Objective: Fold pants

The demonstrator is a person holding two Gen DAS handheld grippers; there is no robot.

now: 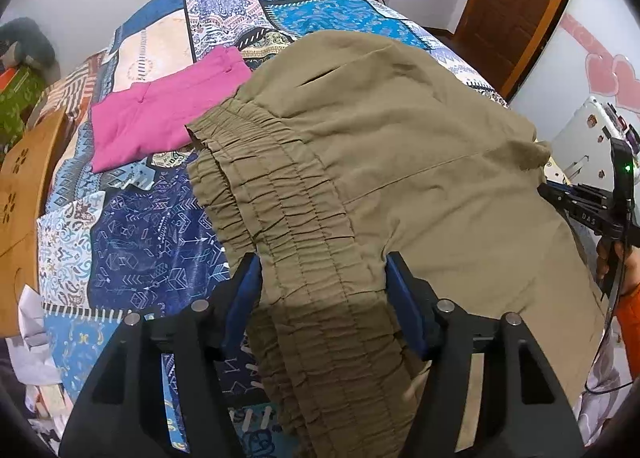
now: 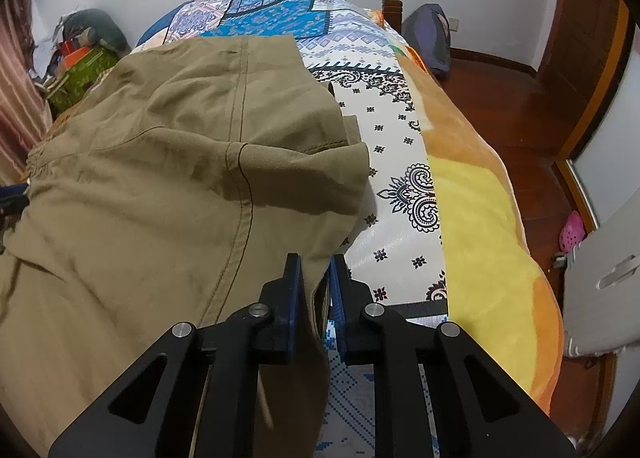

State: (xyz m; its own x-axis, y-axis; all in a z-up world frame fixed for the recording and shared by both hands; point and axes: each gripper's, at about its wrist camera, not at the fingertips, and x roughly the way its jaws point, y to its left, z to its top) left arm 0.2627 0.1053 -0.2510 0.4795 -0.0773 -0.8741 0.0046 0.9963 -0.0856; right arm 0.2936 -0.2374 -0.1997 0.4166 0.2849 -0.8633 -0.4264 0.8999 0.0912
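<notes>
Olive-khaki pants (image 1: 380, 137) lie spread on a patchwork bedspread (image 1: 140, 238). Their gathered elastic waistband (image 1: 280, 197) runs toward my left gripper (image 1: 322, 258), whose blue pads press on the bunched band from both sides, standing fairly wide. In the right wrist view the pants (image 2: 160, 177) cover the left half, one leg folded over. My right gripper (image 2: 316, 258) is shut on the pants' near right edge, a thin fold of cloth pinched between its fingers. The right gripper (image 1: 592, 205) and the hand holding it also show at the right edge of the left wrist view.
A folded pink garment (image 1: 160, 113) lies on the bed left of the pants. A yellow-orange blanket (image 2: 480, 238) runs along the bed's right side, with wooden floor (image 2: 520, 97) beyond. A wooden board (image 1: 20, 197) borders the bed at left. A white plastic surface (image 2: 608, 266) stands at right.
</notes>
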